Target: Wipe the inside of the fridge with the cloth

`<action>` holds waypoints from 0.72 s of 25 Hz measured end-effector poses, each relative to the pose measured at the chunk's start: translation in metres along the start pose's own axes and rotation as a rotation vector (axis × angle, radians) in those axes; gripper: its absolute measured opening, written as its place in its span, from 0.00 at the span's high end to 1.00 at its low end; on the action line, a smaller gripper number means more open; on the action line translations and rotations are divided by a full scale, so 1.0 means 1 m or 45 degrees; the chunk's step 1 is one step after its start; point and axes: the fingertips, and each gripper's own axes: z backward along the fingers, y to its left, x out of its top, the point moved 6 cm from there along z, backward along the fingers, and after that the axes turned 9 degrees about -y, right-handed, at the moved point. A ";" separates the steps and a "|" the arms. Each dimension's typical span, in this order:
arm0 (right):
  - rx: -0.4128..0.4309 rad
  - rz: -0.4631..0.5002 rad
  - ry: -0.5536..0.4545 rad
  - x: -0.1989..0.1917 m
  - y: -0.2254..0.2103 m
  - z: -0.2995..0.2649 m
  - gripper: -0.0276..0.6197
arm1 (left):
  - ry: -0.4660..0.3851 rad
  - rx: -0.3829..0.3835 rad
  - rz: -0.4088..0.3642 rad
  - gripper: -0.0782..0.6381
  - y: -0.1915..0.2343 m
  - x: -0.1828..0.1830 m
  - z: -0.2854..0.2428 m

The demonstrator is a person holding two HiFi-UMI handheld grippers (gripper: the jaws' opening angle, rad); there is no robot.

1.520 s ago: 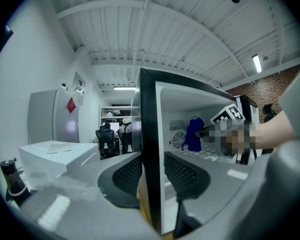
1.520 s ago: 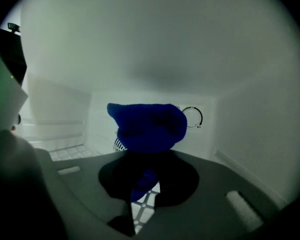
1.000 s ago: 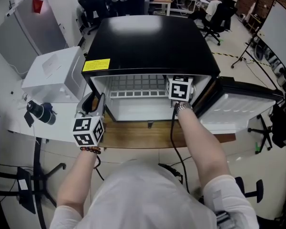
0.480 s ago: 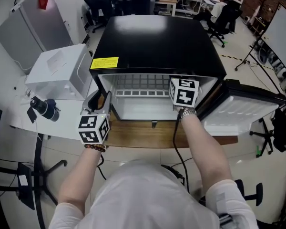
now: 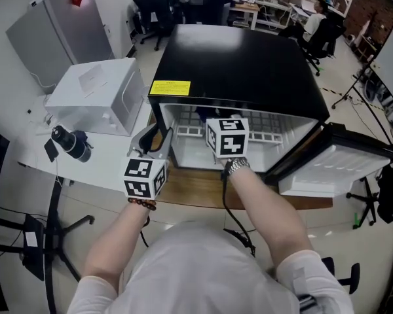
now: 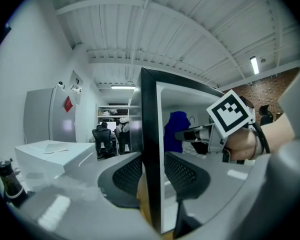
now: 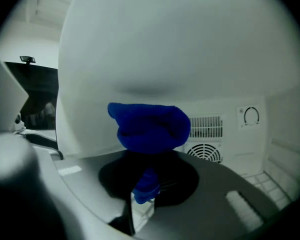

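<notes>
**Two tongs at work, and little slack inside the fridge**

Left tongs [image 6: 152, 171] clamp the front edge of the fridge [image 5: 242, 64] on its left wall, one jaw on each face, about half open. Right tongs [image 7: 149, 184] are nearly closed on a low fold of the blue cloth [image 7: 149, 126], whose bunched bulk stands above the jaws. The cloth is inside the cavity, at centre left in the head view, close to a white inner wall. Whether it touches that wall I cannot tell.

Risks, as I judge them:
- The grip takes only a small fold. A hard drag across the wall could pull the cloth free.
- The wire shelf [image 5: 268, 120] runs across the top of the cavity. A raised stroke could snag the cloth or knock the tongs on its front rail.
- At the back, lower right in the right gripper view, sit a fan grille [image 7: 205, 151] and a dial [image 7: 251, 116]. A deep push could catch either.
- If the left clamp slips, the fridge may slide on the wooden surface [image 5: 196, 188].

Room to move: the cavity below the shelf looks empty, so sideways strokes have space. The door [image 5: 334, 169] stands open at lower right, clear of both arms. A white box [image 5: 95, 97] stands just beside the fridge at upper left, leaving the left tongs little room outward.
</notes>
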 end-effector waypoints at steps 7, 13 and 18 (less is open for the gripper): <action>0.080 0.025 0.122 -0.022 0.033 -0.031 0.87 | -0.004 -0.024 -0.005 0.71 0.001 0.000 0.001; 0.062 0.081 0.276 -0.040 0.039 -0.044 0.87 | -0.006 -0.031 -0.002 0.71 0.002 0.000 0.002; 0.040 0.109 0.382 -0.049 0.038 -0.047 0.87 | -0.011 -0.031 -0.002 0.71 0.001 0.000 0.002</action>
